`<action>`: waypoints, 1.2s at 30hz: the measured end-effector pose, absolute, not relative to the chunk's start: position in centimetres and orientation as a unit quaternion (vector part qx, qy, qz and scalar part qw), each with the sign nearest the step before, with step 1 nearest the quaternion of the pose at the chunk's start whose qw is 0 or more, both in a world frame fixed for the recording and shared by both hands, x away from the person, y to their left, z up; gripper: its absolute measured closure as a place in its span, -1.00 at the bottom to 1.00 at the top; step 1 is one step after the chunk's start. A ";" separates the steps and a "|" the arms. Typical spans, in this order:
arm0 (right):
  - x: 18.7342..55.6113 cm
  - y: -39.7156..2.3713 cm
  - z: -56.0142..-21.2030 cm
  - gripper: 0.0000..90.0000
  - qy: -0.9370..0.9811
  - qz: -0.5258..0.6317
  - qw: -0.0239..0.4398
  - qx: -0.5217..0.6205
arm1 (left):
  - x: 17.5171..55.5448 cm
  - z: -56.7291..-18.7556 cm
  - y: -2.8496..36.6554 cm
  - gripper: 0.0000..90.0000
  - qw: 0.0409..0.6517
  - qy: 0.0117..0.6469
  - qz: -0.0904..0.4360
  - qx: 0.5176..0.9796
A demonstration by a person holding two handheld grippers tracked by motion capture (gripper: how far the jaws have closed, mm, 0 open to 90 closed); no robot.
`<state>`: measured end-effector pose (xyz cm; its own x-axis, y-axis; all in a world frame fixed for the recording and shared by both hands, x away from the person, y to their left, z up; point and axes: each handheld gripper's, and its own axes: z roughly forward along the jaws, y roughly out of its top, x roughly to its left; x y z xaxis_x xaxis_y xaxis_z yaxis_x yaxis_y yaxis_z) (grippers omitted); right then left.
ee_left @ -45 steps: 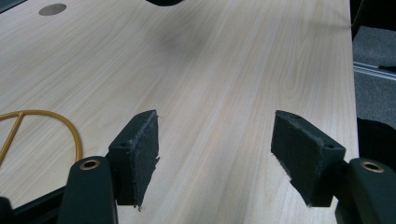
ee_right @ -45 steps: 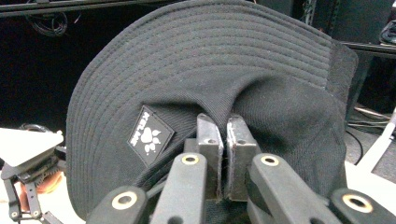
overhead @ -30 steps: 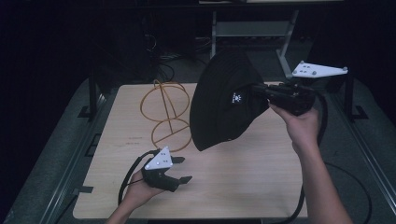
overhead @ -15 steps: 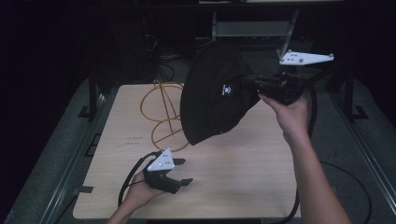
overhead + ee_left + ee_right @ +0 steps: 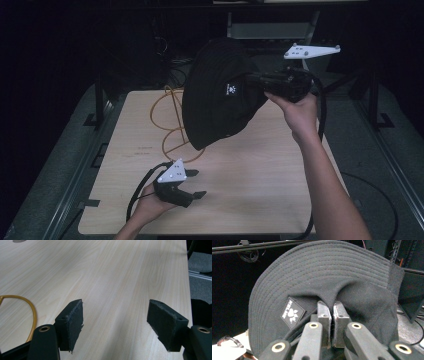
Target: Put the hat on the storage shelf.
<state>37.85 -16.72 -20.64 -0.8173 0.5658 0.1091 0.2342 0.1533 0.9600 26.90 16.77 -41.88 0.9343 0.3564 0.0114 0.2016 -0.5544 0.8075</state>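
Change since the earlier frames: the right gripper [image 5: 252, 80] is carrying the black hat [image 5: 220, 95] higher and further toward the far edge of the table, so that the hat is now hanging over the orange wire stand [image 5: 172, 122] rather than beside it. The left gripper [image 5: 192, 183] is keeping its place near the front left of the wooden table [image 5: 260, 180].

Item 1, black hat: a stitched-brim bucket hat with a small diamond-shaped paw-print patch [image 5: 292, 312] on its crown. It is being held in the air above the far middle of the table, brim facing the left side of the high view, its lower edge hanging clear of the tabletop.

Item 2, right gripper: its jaws are pressing tightly together on a fold of the hat's cloth just beside the patch, as the right gripper view is showing [image 5: 331, 325]. The person's right hand [image 5: 297, 112] is gripping the tool from below, forearm reaching up from the bottom right.

Item 3, left gripper: its jaws are standing spread wide with nothing between them [image 5: 115, 325], hovering low over bare wood. The person's left hand [image 5: 150, 205] is holding it at the table's near edge.

Item 4, orange wire stand: resting on the table's far left part, partly hidden behind the hat in the high view; one curved loop [image 5: 30, 307] is showing at the left of the left gripper view.
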 end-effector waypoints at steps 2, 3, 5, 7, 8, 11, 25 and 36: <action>38.0 -16.4 -20.4 0.92 0.747 0.592 0.139 0.267 | 26.9 -41.9 16.8 -0.37 0.445 0.158 0.089 0.877; 38.2 -16.3 -20.3 0.92 0.748 0.592 0.138 0.265 | 27.0 -41.9 16.8 -0.37 0.443 0.158 0.089 0.878; 38.3 -16.0 -20.1 0.92 0.750 0.592 0.137 0.263 | 27.0 -41.9 16.9 -0.37 0.444 0.158 0.090 0.878; 38.5 -15.7 -20.0 0.92 0.750 0.593 0.137 0.261 | 27.1 -41.9 16.9 -0.37 0.444 0.157 0.090 0.878; 38.6 -15.6 -19.9 0.92 0.749 0.594 0.136 0.260 | 27.1 -41.9 16.9 -0.37 0.443 0.157 0.090 0.878; 38.9 -15.1 -19.8 0.92 0.750 0.594 0.132 0.259 | 27.1 -41.9 17.0 -0.37 0.444 0.158 0.089 0.877; 40.8 -12.4 -18.8 0.92 0.762 0.583 0.129 0.249 | 27.3 -41.9 17.2 -0.37 0.444 0.160 0.089 0.877; 42.5 -10.1 -18.3 0.92 0.770 0.577 0.117 0.243 | 27.4 -41.8 17.4 -0.37 0.447 0.163 0.090 0.875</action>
<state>42.50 -10.05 -18.30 -0.8543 0.5101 0.1002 0.2393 0.2148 0.9469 27.41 17.38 -41.85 0.9307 0.3656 0.0128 0.2041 -0.5478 0.8113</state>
